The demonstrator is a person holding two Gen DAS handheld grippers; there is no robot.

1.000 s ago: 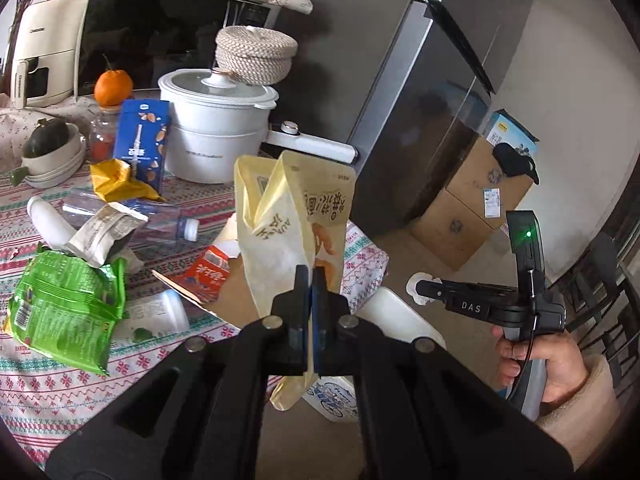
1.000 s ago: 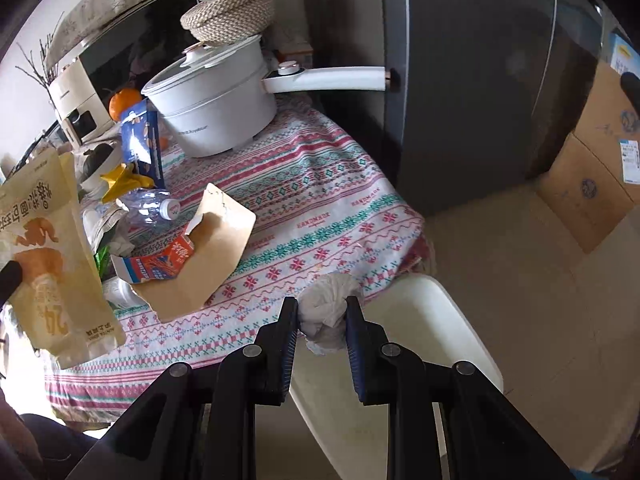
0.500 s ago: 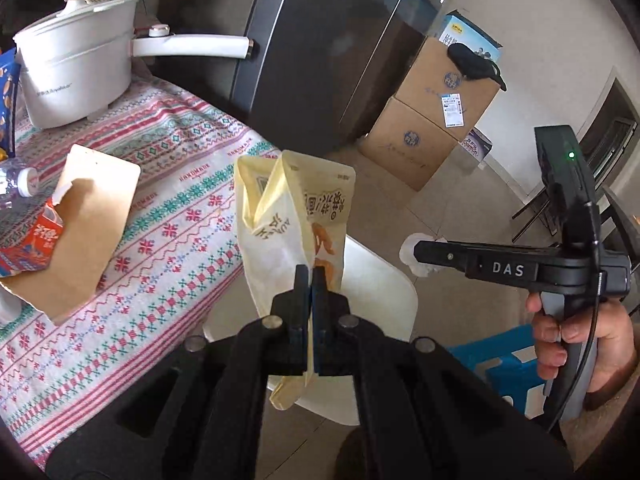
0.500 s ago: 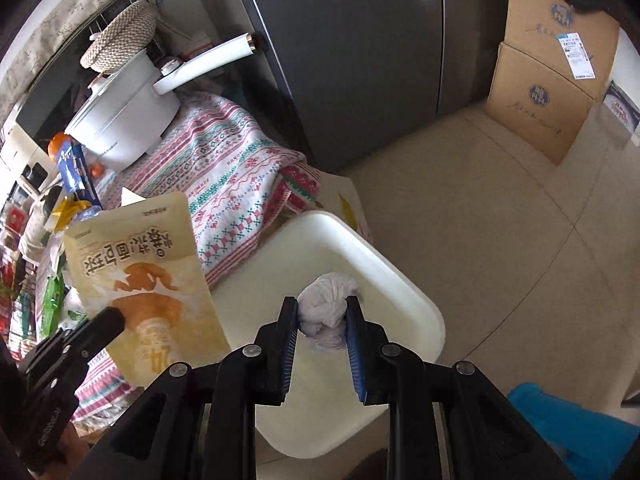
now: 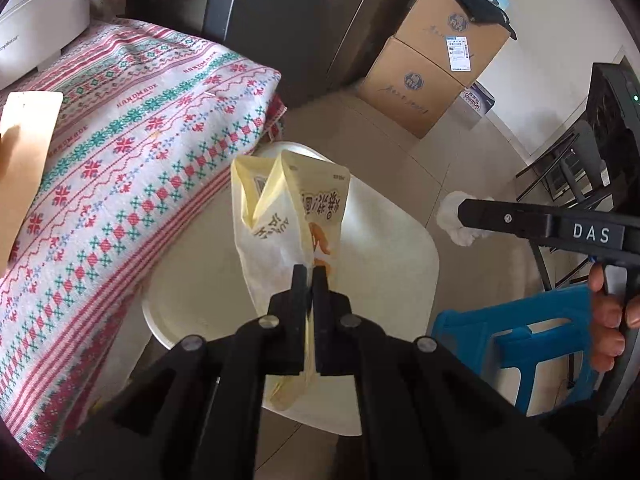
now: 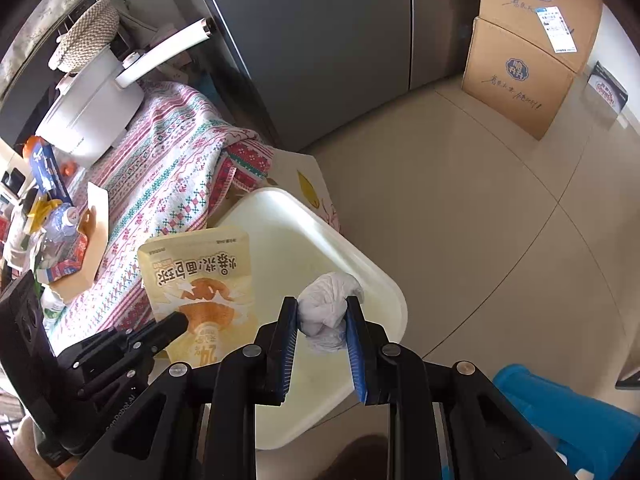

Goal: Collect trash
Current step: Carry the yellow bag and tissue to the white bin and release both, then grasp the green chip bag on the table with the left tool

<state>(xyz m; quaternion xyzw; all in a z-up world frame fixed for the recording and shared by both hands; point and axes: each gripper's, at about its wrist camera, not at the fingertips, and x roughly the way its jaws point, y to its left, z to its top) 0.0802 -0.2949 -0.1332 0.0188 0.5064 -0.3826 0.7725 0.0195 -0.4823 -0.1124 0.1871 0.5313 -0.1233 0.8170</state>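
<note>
My left gripper (image 5: pixel 309 276) is shut on a yellow snack bag (image 5: pixel 288 216) and holds it over the open white bin (image 5: pixel 404 256) beside the table. The bag also shows in the right wrist view (image 6: pixel 200 280), with the left gripper (image 6: pixel 176 326) below it. My right gripper (image 6: pixel 322 314) is shut on a crumpled white tissue ball (image 6: pixel 326 306) above the bin's (image 6: pixel 280 216) right rim. In the left wrist view the tissue (image 5: pixel 454 220) sits at the tip of the right gripper (image 5: pixel 460 214), just right of the bin.
The table with a patterned cloth (image 5: pixel 120 152) lies left, with a white pot (image 6: pixel 92 108), a brown envelope (image 5: pixel 24 148) and several wrappers (image 6: pixel 52 240). A blue stool (image 5: pixel 532 336) stands right of the bin. Cardboard boxes (image 6: pixel 524 68) and a grey fridge (image 6: pixel 320 40) stand behind.
Both grippers have swung away from the table and down toward the bin, each keeping its hold. The bin now fills the middle of both views.
</note>
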